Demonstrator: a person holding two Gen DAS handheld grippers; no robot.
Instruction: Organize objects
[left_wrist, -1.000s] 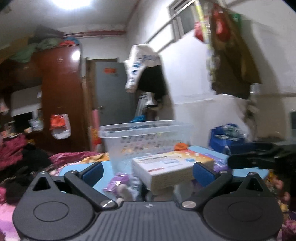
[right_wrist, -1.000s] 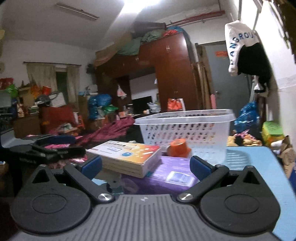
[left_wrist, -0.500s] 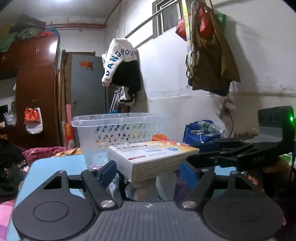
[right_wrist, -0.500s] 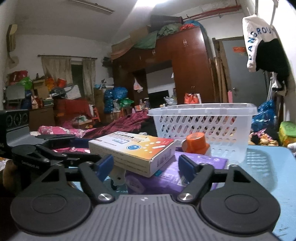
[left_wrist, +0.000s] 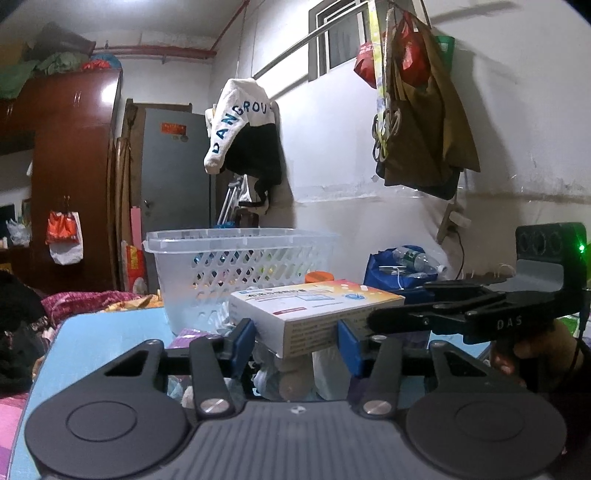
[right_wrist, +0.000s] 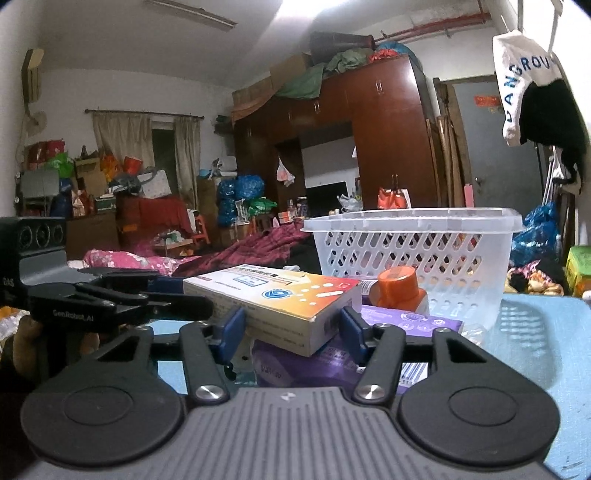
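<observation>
**Two grippers meet at one box**

Both of our grippers reach toward the same white-and-orange box (left_wrist: 314, 304), which lies on top of a small heap of items on the blue table (left_wrist: 107, 332). From the left wrist view, our left gripper (left_wrist: 295, 341) has its blue pads (left_wrist: 242, 341) on either side of the box's near end; the pads sit right at its sides, but we cannot tell whether they press on it. From the right wrist view, our right gripper (right_wrist: 291, 334) frames a corner of the same box (right_wrist: 277, 299) in the same way, pads (right_wrist: 351, 332) close against it, and again we cannot tell whether they grip.

Under the box lies a purple package (right_wrist: 388, 332), and an orange-capped bottle (right_wrist: 399, 290) stands just behind it. A white perforated basket (left_wrist: 240, 266) stands farther back on the table, close behind the heap; the right view shows it (right_wrist: 413, 251) too.

Each gripper shows in the other's camera: the right one (left_wrist: 461, 310) enters from the right edge of the left view, the left one (right_wrist: 110, 299) from the left edge of the right view. A white jacket (left_wrist: 240, 122) hangs on the wall beyond the basket.
</observation>
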